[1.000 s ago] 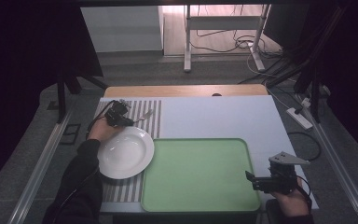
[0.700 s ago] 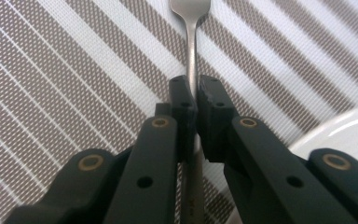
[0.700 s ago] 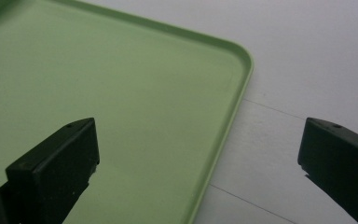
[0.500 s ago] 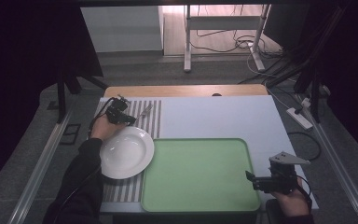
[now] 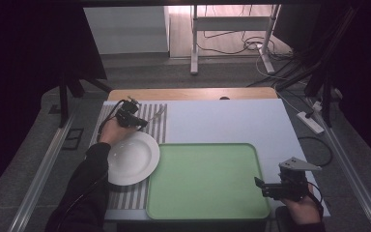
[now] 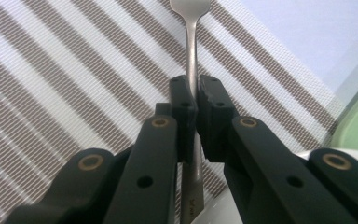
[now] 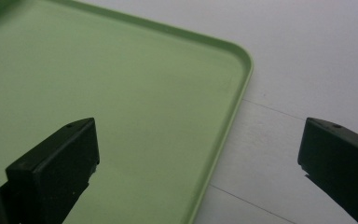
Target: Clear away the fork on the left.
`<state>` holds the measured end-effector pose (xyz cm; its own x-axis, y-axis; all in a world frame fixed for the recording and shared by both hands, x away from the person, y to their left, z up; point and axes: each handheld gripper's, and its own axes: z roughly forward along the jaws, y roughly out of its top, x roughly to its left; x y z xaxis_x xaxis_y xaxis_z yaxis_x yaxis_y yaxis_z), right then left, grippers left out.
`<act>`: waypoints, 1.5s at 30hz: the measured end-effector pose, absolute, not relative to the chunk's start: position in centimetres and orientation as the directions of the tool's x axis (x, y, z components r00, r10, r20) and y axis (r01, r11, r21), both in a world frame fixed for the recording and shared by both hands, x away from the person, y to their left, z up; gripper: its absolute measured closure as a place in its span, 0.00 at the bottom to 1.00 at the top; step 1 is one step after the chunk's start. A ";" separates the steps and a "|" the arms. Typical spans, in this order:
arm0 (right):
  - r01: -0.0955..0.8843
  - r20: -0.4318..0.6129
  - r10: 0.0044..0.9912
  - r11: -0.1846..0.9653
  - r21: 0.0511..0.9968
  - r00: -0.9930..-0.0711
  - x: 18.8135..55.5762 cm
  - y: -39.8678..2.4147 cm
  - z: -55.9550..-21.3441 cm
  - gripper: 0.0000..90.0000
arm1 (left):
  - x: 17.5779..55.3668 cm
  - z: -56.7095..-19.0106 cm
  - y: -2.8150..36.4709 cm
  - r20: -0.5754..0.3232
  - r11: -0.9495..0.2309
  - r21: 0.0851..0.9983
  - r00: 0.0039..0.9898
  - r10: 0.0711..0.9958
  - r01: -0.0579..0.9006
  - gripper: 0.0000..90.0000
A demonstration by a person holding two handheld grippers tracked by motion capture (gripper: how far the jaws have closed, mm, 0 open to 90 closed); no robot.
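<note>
One fork (image 6: pixel 193 51) in left claw (image 6: pixel 196 100), handle near, head pointing away

Recording lab, not a home. Table (image 5: pixel 232 121) sits between dark curtains (image 5: pixel 29 72), metal floor rails (image 5: pixel 43 164) either side. Loose cables (image 5: pixel 241 46) and power strip (image 5: pixel 310 122) far right.

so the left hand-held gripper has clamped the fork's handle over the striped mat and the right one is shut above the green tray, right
Not quite: the right hand-held gripper is open, not shut; the right gripper view shows its jaws wide apart over the green tray corner. The rest stands: the left hand-held gripper is clamped on the fork's handle over the striped mat.
</note>
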<state>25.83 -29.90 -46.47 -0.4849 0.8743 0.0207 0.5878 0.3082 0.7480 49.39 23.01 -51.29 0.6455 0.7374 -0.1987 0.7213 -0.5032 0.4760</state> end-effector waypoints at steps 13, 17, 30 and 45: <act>0.585 0.021 0.872 0.310 0.749 -0.488 25.8 -29.9 -46.5 0.00 | 48.9 -50.8 19.4 -0.206 -0.539 0.490 0.692 0.692 0.685 0.95; 0.583 0.020 0.872 0.311 0.750 -0.490 25.8 -29.9 -46.5 0.00 | 48.7 -50.6 18.1 -0.202 -0.557 0.491 0.710 0.675 0.670 0.95; 0.581 0.020 0.871 0.310 0.753 -0.491 25.8 -29.9 -46.4 0.00 | 47.1 -50.2 14.5 -0.221 -0.587 0.484 0.739 0.636 0.649 0.95; 0.573 0.029 0.868 0.302 0.762 -0.496 25.7 -30.0 -46.4 0.00 | 44.0 -50.1 12.5 -0.239 -0.593 0.478 0.746 0.622 0.648 0.95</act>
